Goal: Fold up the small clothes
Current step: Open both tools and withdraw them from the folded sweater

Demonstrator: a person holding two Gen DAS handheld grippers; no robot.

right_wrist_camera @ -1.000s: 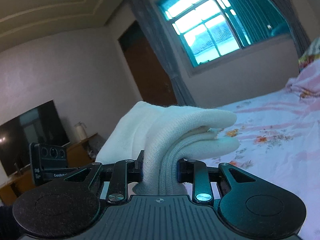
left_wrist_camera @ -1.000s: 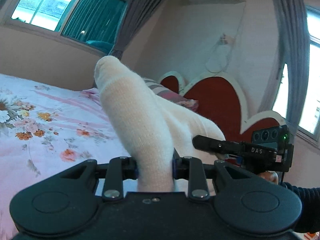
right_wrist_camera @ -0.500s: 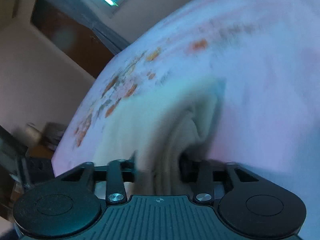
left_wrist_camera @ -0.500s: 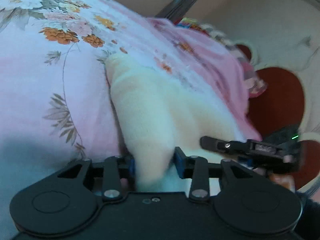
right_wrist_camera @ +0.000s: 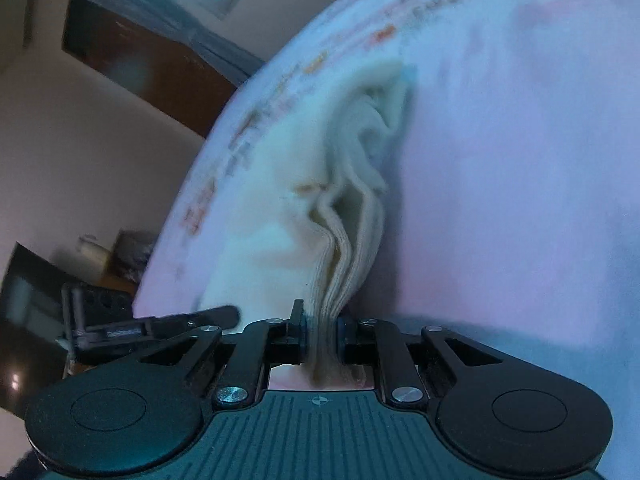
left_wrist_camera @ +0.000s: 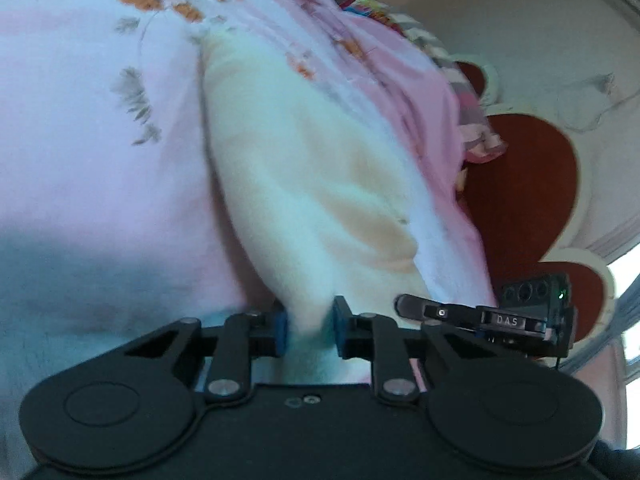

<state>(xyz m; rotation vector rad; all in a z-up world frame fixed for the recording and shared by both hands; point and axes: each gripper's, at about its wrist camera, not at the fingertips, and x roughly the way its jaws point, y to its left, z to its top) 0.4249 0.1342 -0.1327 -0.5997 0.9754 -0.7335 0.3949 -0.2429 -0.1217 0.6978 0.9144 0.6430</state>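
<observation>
Both jaws closing on a cream knitted sock (left_wrist_camera: 304,168), left gripper (left_wrist_camera: 308,330) and right gripper (right_wrist_camera: 322,338), over a pink floral bedsheet (left_wrist_camera: 92,152) (layers doubled, laying flat seemingly left).

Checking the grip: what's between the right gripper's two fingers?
Bunched layers of the cream sock, as the fingers close on them; right wrist view.

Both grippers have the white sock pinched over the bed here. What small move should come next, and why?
Probably lower the last bit and lay the white sock flat on the floral bedsheet. The left gripper and right gripper are closing on its bunched ends, and its far part already appears to rest on the sheet, so opening should wait until the near ends lie down.
</observation>
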